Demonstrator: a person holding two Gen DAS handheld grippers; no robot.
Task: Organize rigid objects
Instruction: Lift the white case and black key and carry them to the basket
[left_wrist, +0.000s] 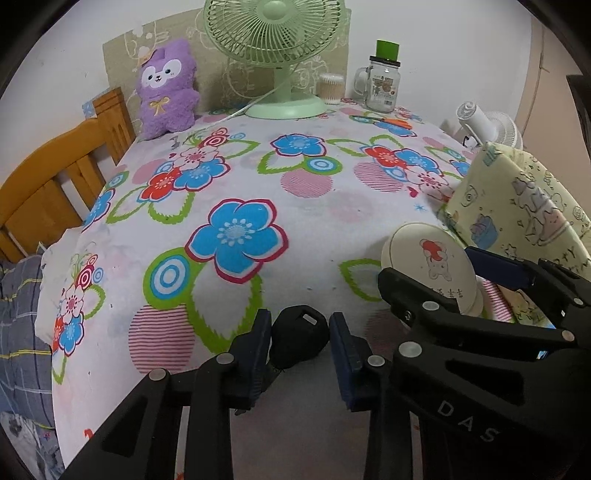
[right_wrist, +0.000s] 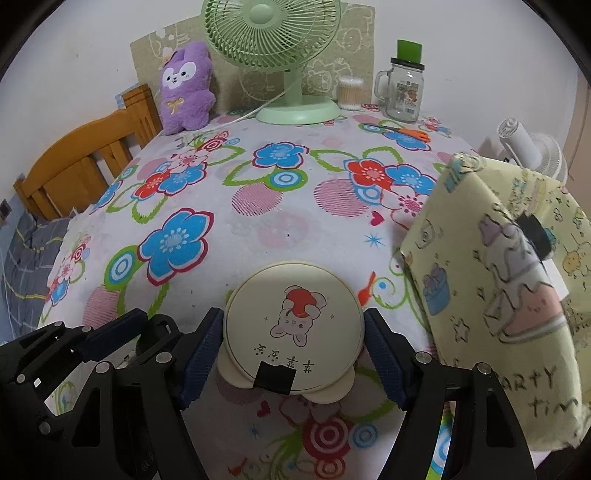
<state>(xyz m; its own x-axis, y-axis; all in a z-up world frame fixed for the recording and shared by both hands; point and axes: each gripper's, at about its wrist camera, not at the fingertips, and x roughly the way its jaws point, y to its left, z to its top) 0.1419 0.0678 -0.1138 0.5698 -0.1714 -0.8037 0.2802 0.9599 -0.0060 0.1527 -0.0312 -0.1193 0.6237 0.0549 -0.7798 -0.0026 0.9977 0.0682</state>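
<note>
A small black key-like piece (left_wrist: 300, 338) with a loop at its top sits between the blue pads of my left gripper (left_wrist: 301, 350), which is shut on it just above the floral cloth (left_wrist: 236, 177). My right gripper (right_wrist: 293, 354) is shut on a round cream case (right_wrist: 293, 325) printed with a rabbit, its pads pressing both sides. In the left wrist view that case (left_wrist: 432, 262) is held tilted by the right gripper (left_wrist: 443, 280), to the right of my left gripper. A yellow cartoon-print fabric bag (right_wrist: 498, 277) stands immediately right of it.
At the back stand a green desk fan (right_wrist: 295, 107), a purple plush (right_wrist: 186, 92), a cotton-swab tub (right_wrist: 351, 94) and a glass mug jar (right_wrist: 402, 88) with a green lid. Orange-handled scissors (right_wrist: 410, 133) lie nearby. A white fan (right_wrist: 524, 144) sits behind the bag, and a wooden frame (right_wrist: 85, 166) is at left.
</note>
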